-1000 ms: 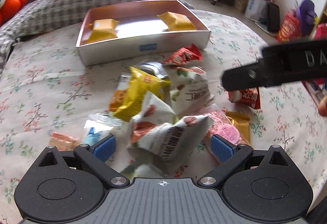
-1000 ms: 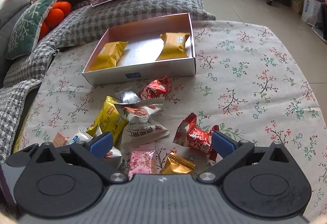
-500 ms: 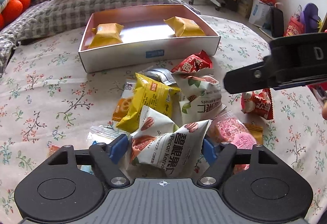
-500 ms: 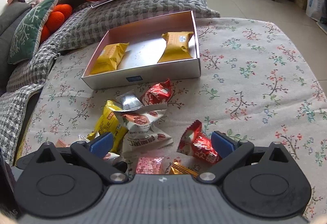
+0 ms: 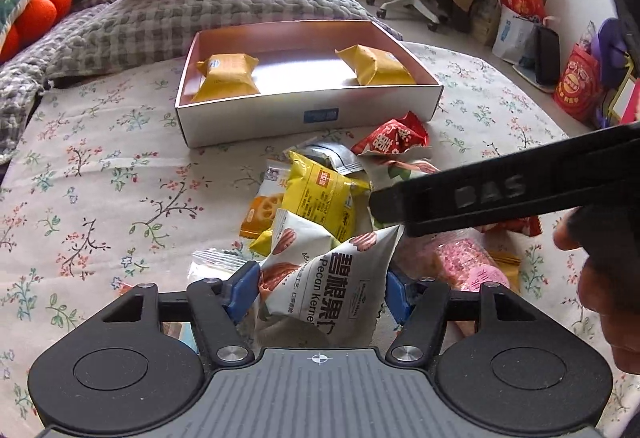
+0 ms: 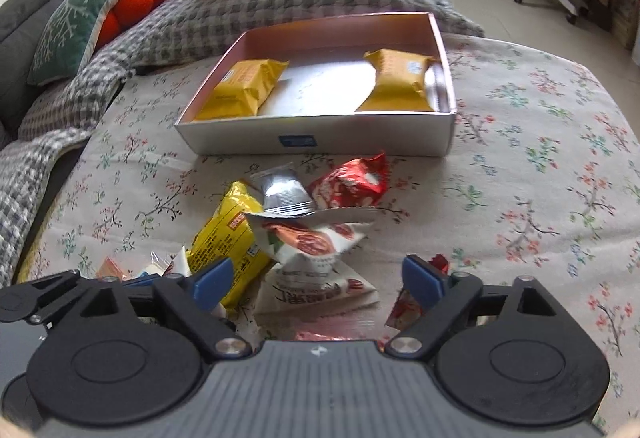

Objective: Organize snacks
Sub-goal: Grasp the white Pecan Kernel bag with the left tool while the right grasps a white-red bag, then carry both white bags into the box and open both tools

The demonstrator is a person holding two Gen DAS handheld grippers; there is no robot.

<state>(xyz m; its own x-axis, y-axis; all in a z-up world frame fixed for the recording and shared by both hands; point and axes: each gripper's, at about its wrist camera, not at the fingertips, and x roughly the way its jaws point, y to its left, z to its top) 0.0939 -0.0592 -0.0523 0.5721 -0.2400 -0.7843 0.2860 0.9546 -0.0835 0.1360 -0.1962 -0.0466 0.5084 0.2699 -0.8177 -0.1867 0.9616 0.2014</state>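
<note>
Blue fingertips [image 5: 244, 288] of the left gripper [image 5: 320, 292] have just been closing and now press both sides of the white pecan-kernel packet [image 5: 332, 278], clamped on it where it lies at the near edge of the snack pile. A second ago those jaws stood wide around it, so the pick looks secured (lifting not yet begun). Beside it, the right gripper [image 6: 316, 278] has also been narrowing, yet its jaws remain apart, straddling another white packet [image 6: 316, 282] with a red wrapper [image 6: 404, 308] at its right pad, nothing pinched. Beyond the pile sits the open box [image 5: 308, 118] with two yellow packets [image 5: 226, 78] inside, most likely the destination, on the floral cloth [image 5: 100, 178].
</note>
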